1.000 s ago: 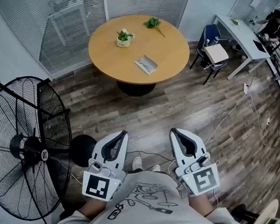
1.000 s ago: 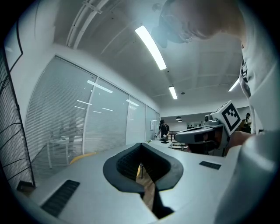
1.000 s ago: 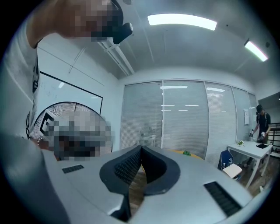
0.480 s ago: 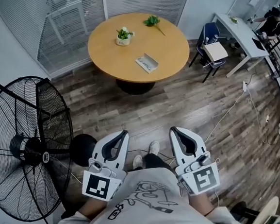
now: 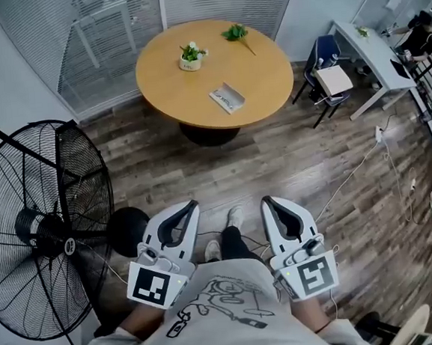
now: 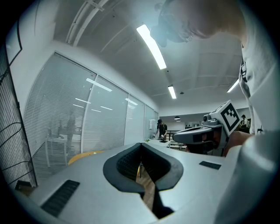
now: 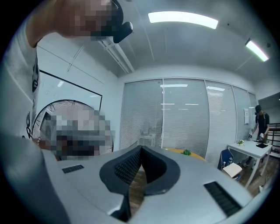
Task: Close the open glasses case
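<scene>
The open glasses case (image 5: 227, 98) lies on the near right part of a round wooden table (image 5: 171, 85), far ahead of me in the head view. Both grippers are held close to my chest, well short of the table. My left gripper (image 5: 191, 205) is shut with nothing in it, its tips meeting at the left gripper (image 6: 141, 145) view's centre. My right gripper (image 5: 266, 201) is likewise shut and empty, and the right gripper (image 7: 140, 149) view shows its jaws closed on each other. The case itself cannot be seen in either gripper view.
A small potted plant (image 5: 190, 57) and a green sprig (image 5: 235, 33) sit on the table. A large black floor fan (image 5: 44, 228) stands at my left. A chair (image 5: 330, 79), a white desk (image 5: 371, 57) and floor cables (image 5: 352, 178) are at the right. Glass partitions stand behind the table.
My leg and shoe have stepped forward between the grippers. The grippers have kept their place and stay shut; the table has barely shifted in view.
</scene>
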Available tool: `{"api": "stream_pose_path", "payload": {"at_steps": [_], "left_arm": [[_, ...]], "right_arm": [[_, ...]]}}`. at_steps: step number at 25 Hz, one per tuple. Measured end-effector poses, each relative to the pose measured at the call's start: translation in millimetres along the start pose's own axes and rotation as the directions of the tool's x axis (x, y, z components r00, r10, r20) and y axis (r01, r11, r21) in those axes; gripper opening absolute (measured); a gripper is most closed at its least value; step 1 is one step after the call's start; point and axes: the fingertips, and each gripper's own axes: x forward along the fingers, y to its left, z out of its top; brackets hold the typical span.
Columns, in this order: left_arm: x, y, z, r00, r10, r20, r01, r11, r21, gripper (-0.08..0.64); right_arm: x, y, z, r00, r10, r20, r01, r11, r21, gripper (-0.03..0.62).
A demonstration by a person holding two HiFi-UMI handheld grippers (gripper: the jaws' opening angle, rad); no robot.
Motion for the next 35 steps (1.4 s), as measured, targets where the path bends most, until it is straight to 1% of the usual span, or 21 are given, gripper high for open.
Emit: {"api": "stream_pose_path", "payload": {"at_steps": [7, 24, 35], "left_arm": [[23.0, 3.4, -5.0, 1.000, -0.003, -0.007, 0.003, 1.000, 0.000, 0.020], [103.9, 20.4, -5.5, 1.000, -0.006, -0.018, 0.007, 1.000, 0.011, 0.020], [151.6, 30.2, -6.6, 1.000, 0.013, -0.027, -0.013, 1.000, 0.013, 0.020]], "right_arm": [[12.3, -21.1, -5.1, 1.000, 0.002, -0.002, -0.002, 1.000, 0.008, 0.008], [58.2, -89.9, -3.7, 1.000, 0.015, -0.005, -0.014, 1.000, 0.020, 0.008], [85.4, -134.3, -1.4, 0.999, 0.036, -0.009, -0.036, 0.999, 0.018, 0.008]]}}
